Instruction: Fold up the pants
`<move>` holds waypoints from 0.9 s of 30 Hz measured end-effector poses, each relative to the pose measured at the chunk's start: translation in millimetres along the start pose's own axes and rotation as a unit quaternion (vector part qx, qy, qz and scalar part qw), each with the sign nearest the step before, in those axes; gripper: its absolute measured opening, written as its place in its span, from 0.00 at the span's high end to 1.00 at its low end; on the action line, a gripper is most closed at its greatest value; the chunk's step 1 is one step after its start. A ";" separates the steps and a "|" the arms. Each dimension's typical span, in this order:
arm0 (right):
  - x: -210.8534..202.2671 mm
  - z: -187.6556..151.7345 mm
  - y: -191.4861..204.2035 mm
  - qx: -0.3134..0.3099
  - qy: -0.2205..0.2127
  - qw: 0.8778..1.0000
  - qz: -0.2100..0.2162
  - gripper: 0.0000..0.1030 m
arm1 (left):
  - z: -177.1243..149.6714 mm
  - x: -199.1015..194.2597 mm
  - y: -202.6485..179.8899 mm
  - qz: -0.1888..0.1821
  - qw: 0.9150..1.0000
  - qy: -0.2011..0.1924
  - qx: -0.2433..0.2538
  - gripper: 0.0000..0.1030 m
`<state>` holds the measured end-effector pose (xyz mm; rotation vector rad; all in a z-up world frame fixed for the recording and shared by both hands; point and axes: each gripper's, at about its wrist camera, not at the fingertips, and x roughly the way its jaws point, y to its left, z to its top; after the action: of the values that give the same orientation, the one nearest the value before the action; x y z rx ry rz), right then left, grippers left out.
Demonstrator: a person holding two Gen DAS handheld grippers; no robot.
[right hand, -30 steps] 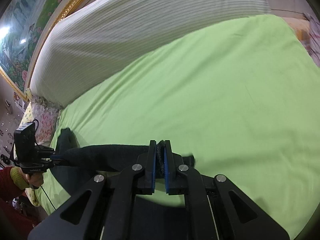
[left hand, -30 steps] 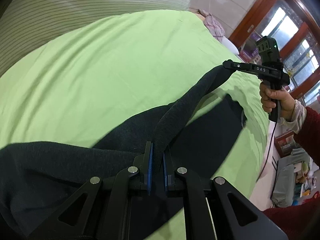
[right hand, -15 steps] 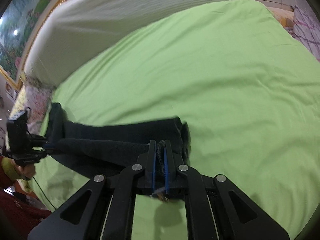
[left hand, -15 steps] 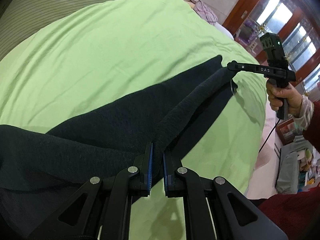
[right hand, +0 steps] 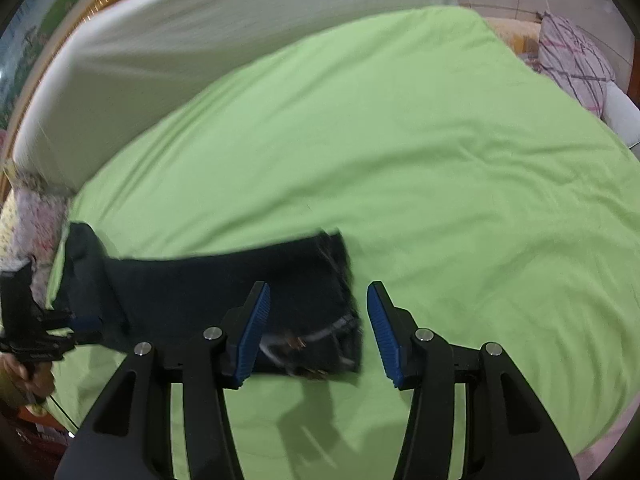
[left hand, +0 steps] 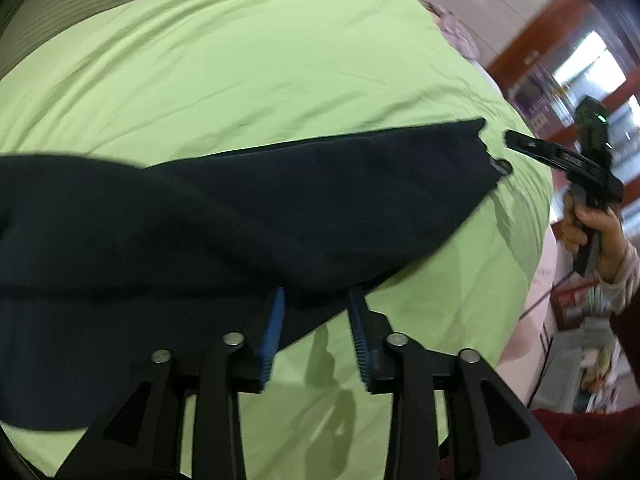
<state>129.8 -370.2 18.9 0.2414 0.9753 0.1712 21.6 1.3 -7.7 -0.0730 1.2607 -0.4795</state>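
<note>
The dark pants [left hand: 240,216] lie flat and stretched out on the green bed sheet [left hand: 280,60], folded lengthwise. My left gripper [left hand: 316,304] is open, its blue pads at the near edge of the cloth. My right gripper [right hand: 318,300] is open just above the other end of the pants [right hand: 224,288], near the waistband. In the left wrist view the right gripper [left hand: 516,142] hovers just off the far end of the pants. In the right wrist view the left gripper [right hand: 80,326] is at the far left end.
A striped white headboard cushion [right hand: 200,48] runs along the far side of the bed. A checked pillow [right hand: 572,60] lies at the right corner. The bed's near edge [left hand: 536,264] drops to a floor with furniture and clutter.
Both grippers have opened and let go of the pants. The pants, held up and stretched a second ago, now lie flat on the sheet.
</note>
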 end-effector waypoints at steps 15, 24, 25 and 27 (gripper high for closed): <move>42.6 7.1 120.4 -0.077 0.033 0.989 0.124 0.50 | 21.1 -48.6 92.8 0.008 0.973 -0.030 -0.230 0.43; 85.8 -2.0 208.6 -0.135 0.087 0.965 0.209 0.50 | 80.8 -61.9 175.4 0.062 0.921 -0.016 -0.383 0.42; 92.6 -4.2 222.1 -0.145 0.097 0.960 0.219 0.50 | 86.6 -61.3 181.0 0.065 0.917 -0.013 -0.393 0.42; 101.4 -7.1 237.8 -0.163 0.110 0.954 0.229 0.50 | 103.4 -56.2 192.3 0.077 0.907 0.001 -0.414 0.41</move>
<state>171.4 -115.6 0.5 0.1427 1.0822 0.7912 164.0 174.6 15.4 -0.6855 1.3855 0.2231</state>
